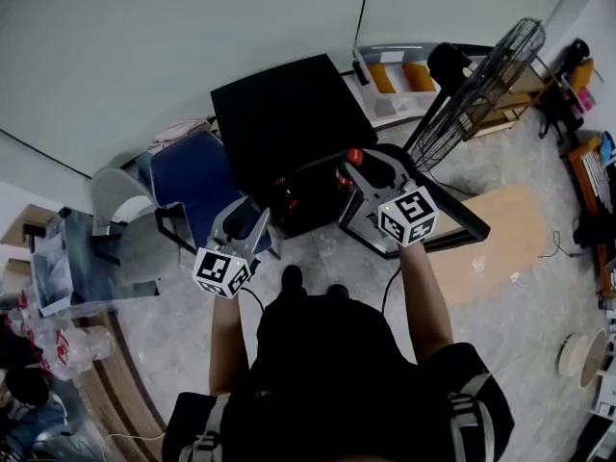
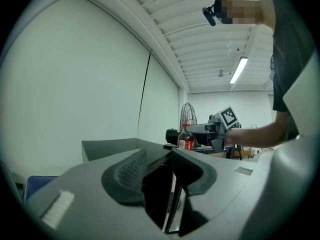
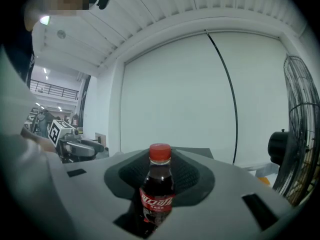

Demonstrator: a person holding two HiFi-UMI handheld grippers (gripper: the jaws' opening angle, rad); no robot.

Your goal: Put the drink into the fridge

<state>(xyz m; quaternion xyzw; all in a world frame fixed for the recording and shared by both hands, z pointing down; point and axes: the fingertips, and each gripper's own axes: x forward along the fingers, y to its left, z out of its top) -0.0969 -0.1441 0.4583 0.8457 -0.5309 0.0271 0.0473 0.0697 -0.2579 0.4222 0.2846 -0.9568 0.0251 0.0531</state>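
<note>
Between the padded jaws of the right gripper [image 3: 160, 171] stands the small dark cola bottle of clear plastic with a red cap [image 3: 157, 201], clamped around its labelled middle. Its long axis runs upright, cap up. I judge it full, fairly light, stiff-walled and smooth, so it may slip; grip the mid-body, not the neck. It hangs at the near right corner of the black box-shaped fridge [image 1: 284, 123]. My left gripper [image 2: 162, 169] has its jaws parted, holding nothing.

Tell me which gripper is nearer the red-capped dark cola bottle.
Right. The right gripper holds the red-capped cola bottle upright between its jaws; the left gripper is apart from it, off to the person's left.
</note>
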